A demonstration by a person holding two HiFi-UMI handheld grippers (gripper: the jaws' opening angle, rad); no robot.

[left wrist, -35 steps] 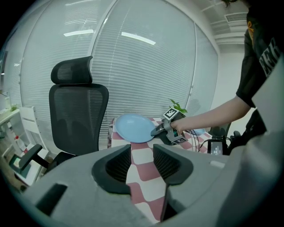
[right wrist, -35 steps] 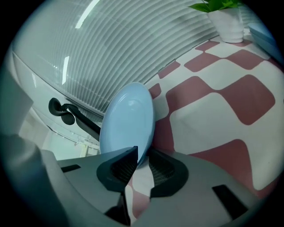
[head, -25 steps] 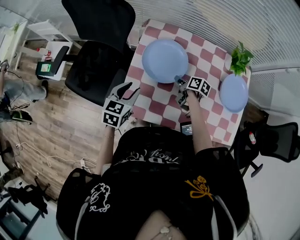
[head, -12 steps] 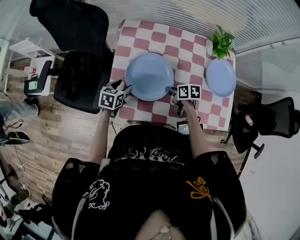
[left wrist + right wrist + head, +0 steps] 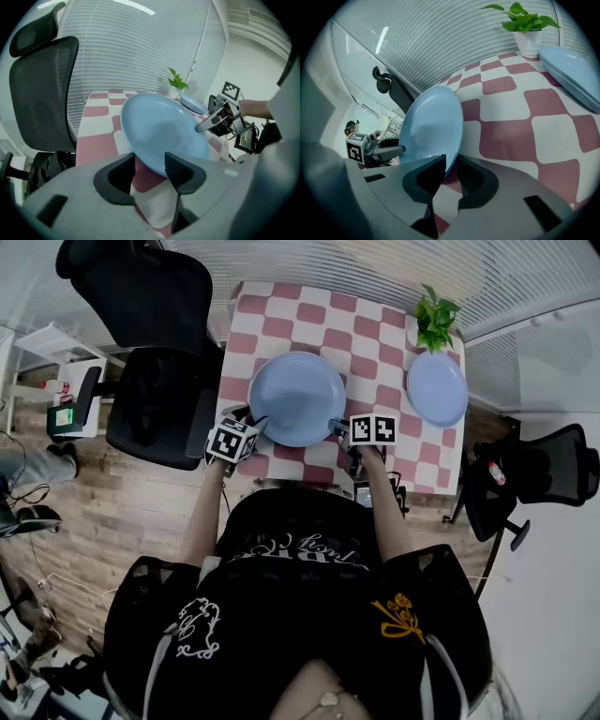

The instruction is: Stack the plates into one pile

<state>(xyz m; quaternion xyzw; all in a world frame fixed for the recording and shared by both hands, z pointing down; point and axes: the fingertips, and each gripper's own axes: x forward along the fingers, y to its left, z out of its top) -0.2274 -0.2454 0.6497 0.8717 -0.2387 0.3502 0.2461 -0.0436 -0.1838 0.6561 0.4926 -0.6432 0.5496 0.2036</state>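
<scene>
A large blue plate (image 5: 297, 397) is near the front of the checked table (image 5: 375, 334), tilted in both gripper views. My right gripper (image 5: 337, 427) is shut on its right rim (image 5: 431, 126). My left gripper (image 5: 255, 425) is at its left rim. The rim (image 5: 164, 131) lies between the left jaws, which have just been closing; red cloth still shows in the gap, so they stand open. A smaller blue plate (image 5: 437, 390) rests at the table's right edge, also seen in the right gripper view (image 5: 572, 70).
A potted plant (image 5: 433, 320) stands behind the small plate. A black office chair (image 5: 155, 381) is close to the table's left side and another chair (image 5: 534, 479) to its right. A small dark device (image 5: 370, 491) sits at the near edge.
The left gripper came down from beside the table to the plate's left rim. The right gripper carried the large plate from the far left toward the table's front middle.
</scene>
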